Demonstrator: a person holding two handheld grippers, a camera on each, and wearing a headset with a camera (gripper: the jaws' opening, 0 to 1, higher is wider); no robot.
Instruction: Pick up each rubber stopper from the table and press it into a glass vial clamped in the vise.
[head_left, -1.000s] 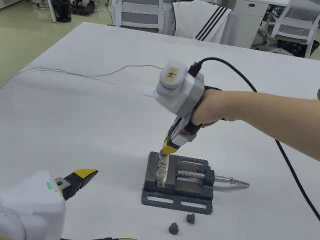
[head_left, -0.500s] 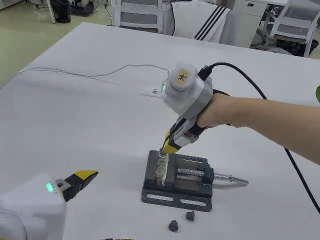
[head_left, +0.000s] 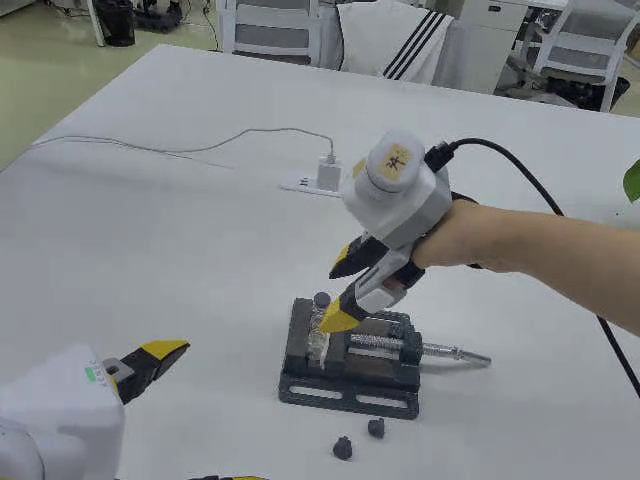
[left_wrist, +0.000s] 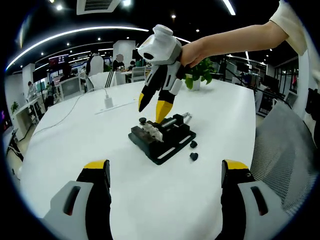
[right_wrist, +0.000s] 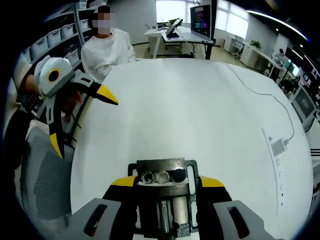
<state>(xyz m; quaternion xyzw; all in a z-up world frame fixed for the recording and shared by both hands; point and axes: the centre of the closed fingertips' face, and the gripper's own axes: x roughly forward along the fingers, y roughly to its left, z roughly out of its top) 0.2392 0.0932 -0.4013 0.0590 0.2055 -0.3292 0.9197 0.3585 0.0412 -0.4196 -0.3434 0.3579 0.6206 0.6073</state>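
Two dark rubber stoppers (head_left: 343, 447) lie loose on the white worktop (head_left: 150, 230), lower centre. Behind them the black vise (head_left: 350, 378) clamps clear glass vials (head_left: 319, 343): one looks capped, two open. Left gripper (left_wrist: 165, 167) and right gripper (left_wrist: 150, 114): fingers spread wide, empty.

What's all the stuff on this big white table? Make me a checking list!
Surface: white table, no spills seen.
Job's things: black vise clamps three glass vials; one carries a dark stopper. Two loose stoppers lie on the table in front of the vise.
Clutter: white power strip with a charger.
Grippers: right gripper open, above the vise; left gripper open, holding nothing, apart from the vise.
Cables: thin white wire leads to the charger; black cable leaves the right gripper.
Surroundings: chairs, a striped garment, office desks beyond.
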